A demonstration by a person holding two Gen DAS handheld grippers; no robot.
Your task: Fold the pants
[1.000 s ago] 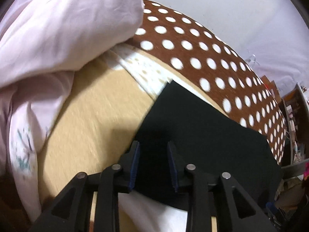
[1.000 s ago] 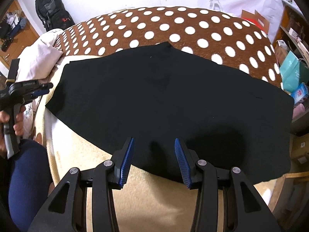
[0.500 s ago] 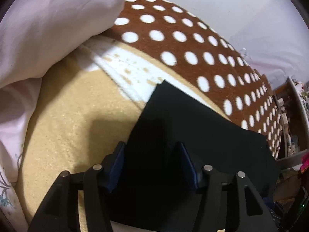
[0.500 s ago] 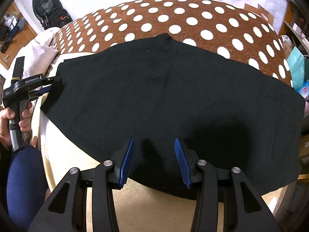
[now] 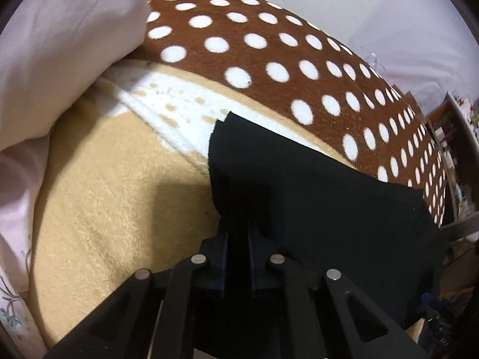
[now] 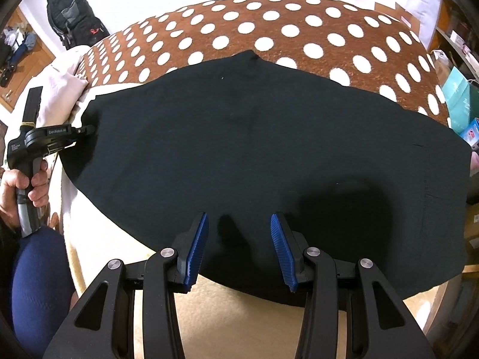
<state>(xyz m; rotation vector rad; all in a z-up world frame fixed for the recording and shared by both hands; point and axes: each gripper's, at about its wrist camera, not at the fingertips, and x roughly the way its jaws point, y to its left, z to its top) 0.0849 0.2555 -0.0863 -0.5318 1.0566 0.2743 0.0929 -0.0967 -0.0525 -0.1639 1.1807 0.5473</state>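
Observation:
Black pants (image 6: 254, 149) lie spread flat across the bed; they also show in the left wrist view (image 5: 314, 203). My left gripper (image 5: 238, 233) is shut on the pants' left edge; it also shows in the right wrist view (image 6: 82, 131), held by a hand at the far left of the cloth. My right gripper (image 6: 238, 236) is open, its blue pads (image 6: 197, 248) hovering over the near edge of the pants with nothing between them.
The bed has a brown blanket with white dots (image 6: 269, 30) and a beige fleece cover (image 5: 113, 185). A pale pink pillow (image 5: 60, 45) lies at the left. A black backpack (image 6: 71, 15) stands by the wall. Bags and boxes (image 6: 458, 101) sit at the right.
My left gripper moved onto the pants' left edge and closed from open to shut on it. My right gripper stayed open and moved a little forward over the near edge.

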